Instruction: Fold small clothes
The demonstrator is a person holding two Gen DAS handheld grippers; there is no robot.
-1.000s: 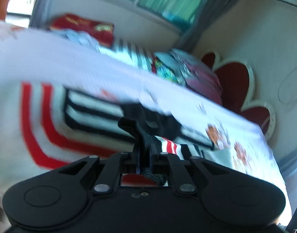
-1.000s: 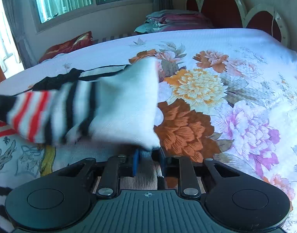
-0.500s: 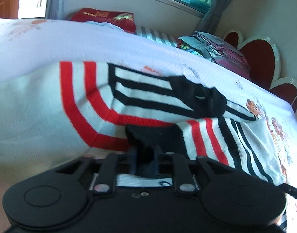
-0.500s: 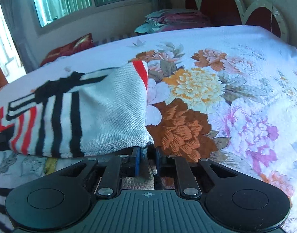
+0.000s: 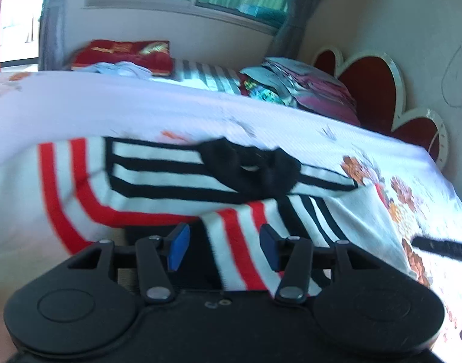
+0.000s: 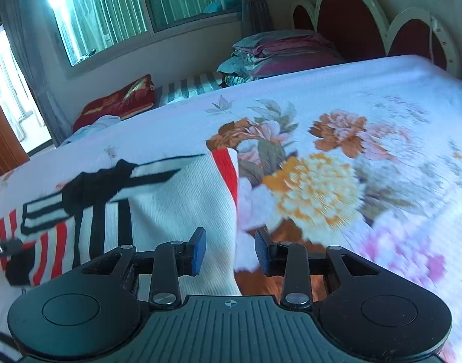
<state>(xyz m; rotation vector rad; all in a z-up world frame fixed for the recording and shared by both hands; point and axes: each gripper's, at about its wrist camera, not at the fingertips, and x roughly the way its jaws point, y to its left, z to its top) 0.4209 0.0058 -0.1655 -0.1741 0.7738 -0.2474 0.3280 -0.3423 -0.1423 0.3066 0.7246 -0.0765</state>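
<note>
The sweater [image 5: 158, 181] lies flat on the bed [image 6: 367, 96], a small white knit with red and black stripes and a dark collar bunched near its middle. One side is already turned over the body, its ribbed white back facing up in the right wrist view [image 6: 182, 211]. It looks light and limp: a soft knit that should drape, stretch a little under a pull, and hold a crease only loosely. It is not fragile, and the floral sheet beneath probably gives enough friction that it will not slide far, though a dragged corner could ruffle the layer below. The best holds are likely the hems and folded edges, where doubled cloth gives the pads something thick to pinch; a pinch in the open middle would lift a tent of fabric and spoil the fold.

The left hand-held gripper [image 5: 222, 246] is opening, its blue pads apart with a striped panel lying between them, unpressed. The right hand-held gripper [image 6: 230, 251] is opening too, the folded edge running between its pads without being gripped. Both have let go.
</note>
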